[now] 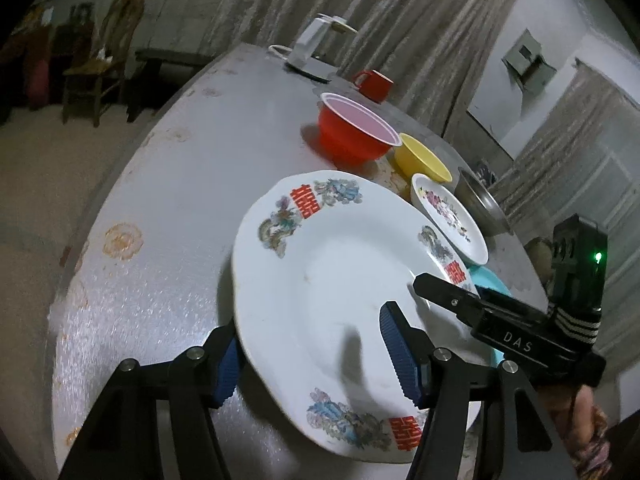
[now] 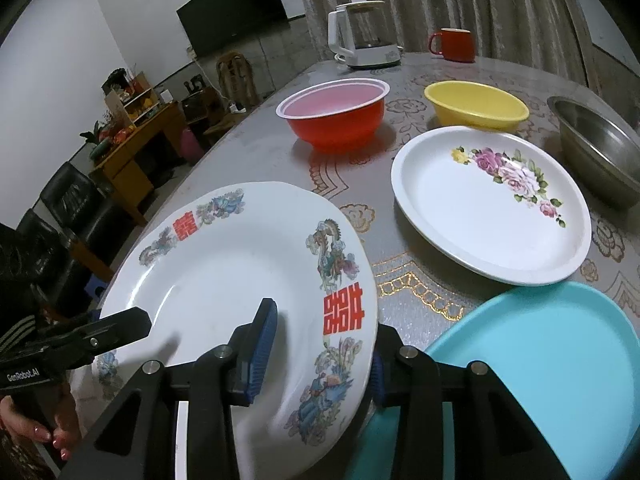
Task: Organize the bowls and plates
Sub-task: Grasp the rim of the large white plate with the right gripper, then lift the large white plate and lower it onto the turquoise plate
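A white plate with red characters and dragon prints (image 1: 320,280) (image 2: 240,264) is held tilted above the table by both grippers. My left gripper (image 1: 312,356) straddles its left rim, one pad on top and one beneath. My right gripper (image 2: 320,356) straddles its right rim the same way. A turquoise plate (image 2: 540,360) lies below at the right, also in the left wrist view (image 1: 490,280). A white plate with pink roses (image 2: 492,204) (image 1: 450,216), a red bowl (image 2: 334,114) (image 1: 356,128), a yellow bowl (image 2: 476,106) (image 1: 424,158) and a steel bowl (image 2: 600,148) (image 1: 482,206) stand beyond.
A white kettle (image 2: 360,36) (image 1: 308,46) and a red mug (image 2: 454,44) (image 1: 374,84) stand at the table's far edge. The table's left edge (image 2: 224,136) drops to the floor, with chairs and a wooden cabinet (image 2: 132,140) beyond. Curtains hang behind the table.
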